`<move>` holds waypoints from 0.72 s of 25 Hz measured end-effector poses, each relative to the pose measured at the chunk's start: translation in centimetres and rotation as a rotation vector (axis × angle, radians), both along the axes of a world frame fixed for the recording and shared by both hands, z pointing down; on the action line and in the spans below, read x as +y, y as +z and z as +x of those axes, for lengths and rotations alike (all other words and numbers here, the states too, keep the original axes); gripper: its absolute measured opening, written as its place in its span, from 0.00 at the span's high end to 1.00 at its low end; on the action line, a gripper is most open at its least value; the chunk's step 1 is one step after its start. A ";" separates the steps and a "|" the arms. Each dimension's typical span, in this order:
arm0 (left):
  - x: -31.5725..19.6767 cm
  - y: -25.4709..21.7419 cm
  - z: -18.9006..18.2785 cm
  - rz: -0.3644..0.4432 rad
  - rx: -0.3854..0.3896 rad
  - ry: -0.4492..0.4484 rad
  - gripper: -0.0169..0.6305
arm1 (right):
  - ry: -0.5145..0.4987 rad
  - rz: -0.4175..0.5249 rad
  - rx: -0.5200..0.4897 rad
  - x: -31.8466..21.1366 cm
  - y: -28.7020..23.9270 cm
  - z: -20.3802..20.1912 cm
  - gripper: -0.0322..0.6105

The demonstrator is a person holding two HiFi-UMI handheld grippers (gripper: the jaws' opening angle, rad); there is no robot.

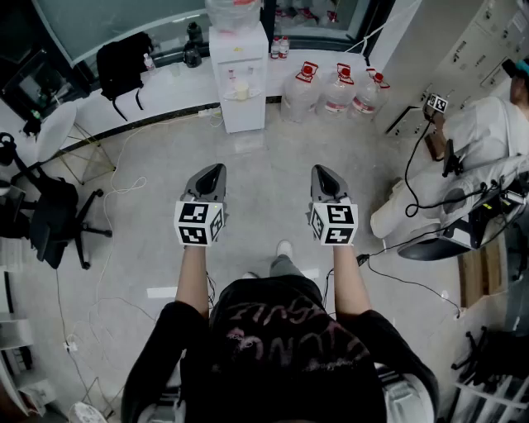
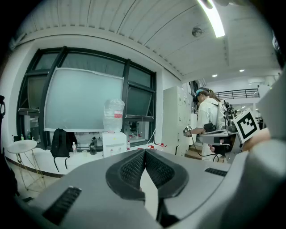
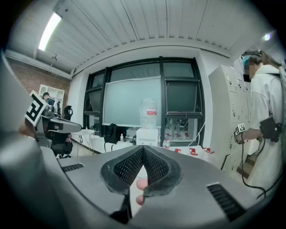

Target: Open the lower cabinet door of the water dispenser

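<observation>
While the person stands mid-floor in the head view, the water dispenser [image 1: 239, 78] sits at top centre against a white ledge, well apart from both tools. Its lower cabinet door [image 1: 245, 113] looks shut. The left gripper [image 1: 216, 170] and right gripper [image 1: 321, 171] hang side by side at centre.

In the left gripper view, the jaws meet at their tips, empty, with the dispenser small at centre left.

In the right gripper view, the jaws are likewise pressed together, empty.

Arriving closed, they would likely skid off the door's edge, and a hard tug might rock the bottle [image 1: 232, 12] on top.
</observation>
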State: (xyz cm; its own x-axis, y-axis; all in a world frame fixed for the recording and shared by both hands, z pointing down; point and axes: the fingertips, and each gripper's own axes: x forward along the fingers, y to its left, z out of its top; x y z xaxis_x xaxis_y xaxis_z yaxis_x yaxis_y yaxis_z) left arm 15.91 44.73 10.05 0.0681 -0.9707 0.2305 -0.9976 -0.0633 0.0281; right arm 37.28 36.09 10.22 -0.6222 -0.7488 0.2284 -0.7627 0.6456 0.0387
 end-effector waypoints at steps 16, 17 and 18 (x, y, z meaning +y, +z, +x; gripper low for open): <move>-0.8 0.7 -1.3 -0.009 0.007 0.028 0.95 | 0.007 0.005 0.018 -0.5 0.3 -1.7 0.93; -1.1 0.9 -1.5 -0.015 0.009 0.029 0.95 | 0.005 0.004 0.023 -0.9 0.5 -1.9 0.93; -1.5 1.2 -1.7 -0.021 0.011 0.030 0.95 | 0.004 0.002 0.028 -1.3 0.6 -2.2 0.93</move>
State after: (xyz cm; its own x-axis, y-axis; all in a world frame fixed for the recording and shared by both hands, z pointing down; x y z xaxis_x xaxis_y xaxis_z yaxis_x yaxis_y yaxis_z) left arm 14.25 43.19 11.20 0.0992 -0.9632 0.2497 -0.9949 -0.0921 0.0403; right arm 35.09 34.79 10.83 -0.6129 -0.7517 0.2437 -0.7637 0.6426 0.0613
